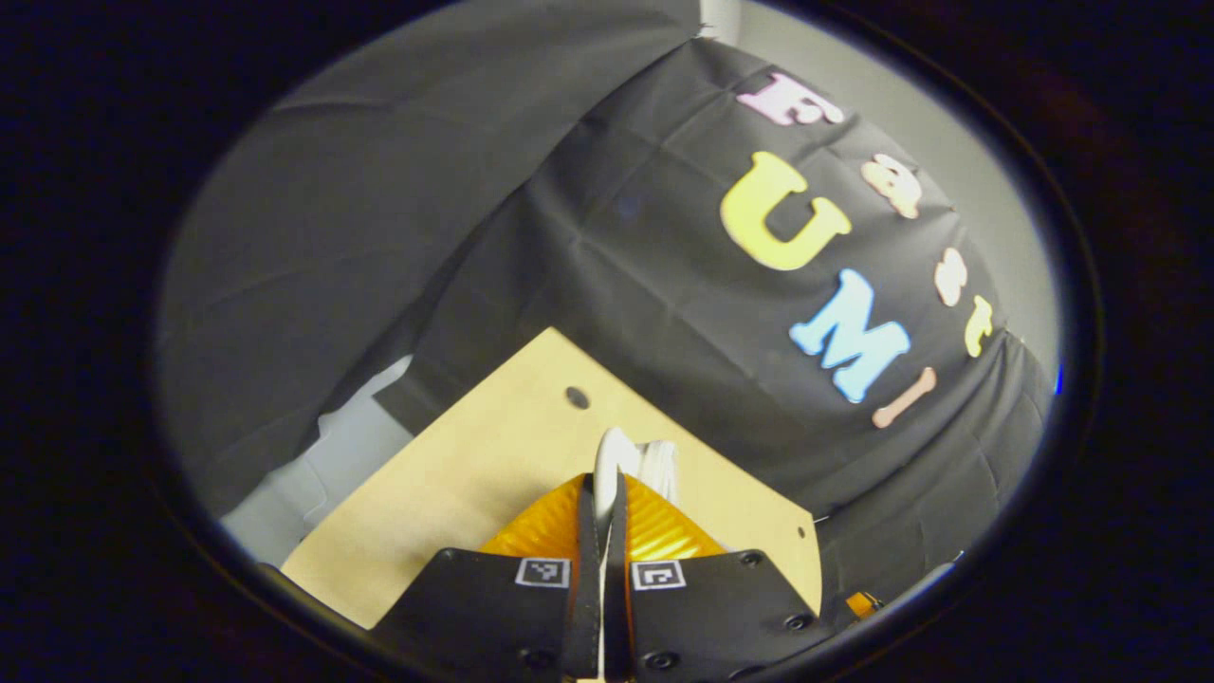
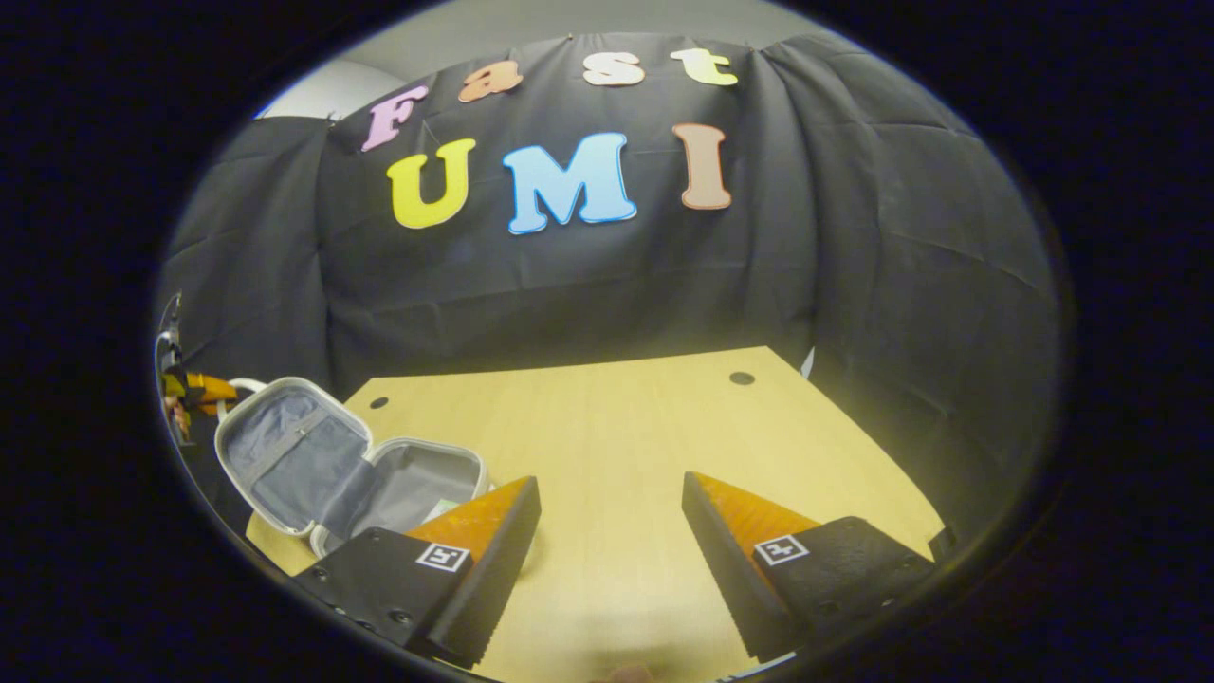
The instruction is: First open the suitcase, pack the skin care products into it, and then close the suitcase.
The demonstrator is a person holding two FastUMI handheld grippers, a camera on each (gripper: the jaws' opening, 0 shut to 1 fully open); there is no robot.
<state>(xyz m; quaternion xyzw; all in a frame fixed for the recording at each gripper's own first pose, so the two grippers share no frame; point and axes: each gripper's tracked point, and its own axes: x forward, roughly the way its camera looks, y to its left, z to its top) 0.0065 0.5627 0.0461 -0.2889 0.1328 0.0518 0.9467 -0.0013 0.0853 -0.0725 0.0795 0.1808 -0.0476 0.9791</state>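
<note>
A small grey suitcase with a white rim lies open at the table's left in the right gripper view, its lid tilted up and its base flat. Something pale green shows inside the base. In the left gripper view my left gripper is shut on the white edge of the suitcase lid. The same gripper appears far left in the right gripper view, behind the lid. My right gripper stands open over the bare table, to the right of the suitcase, with nothing between its fingers.
The light wooden table has small dark holes near its back corners. Black cloth walls close in behind and to the sides. In the left gripper view the table's corner ends near a pale floor.
</note>
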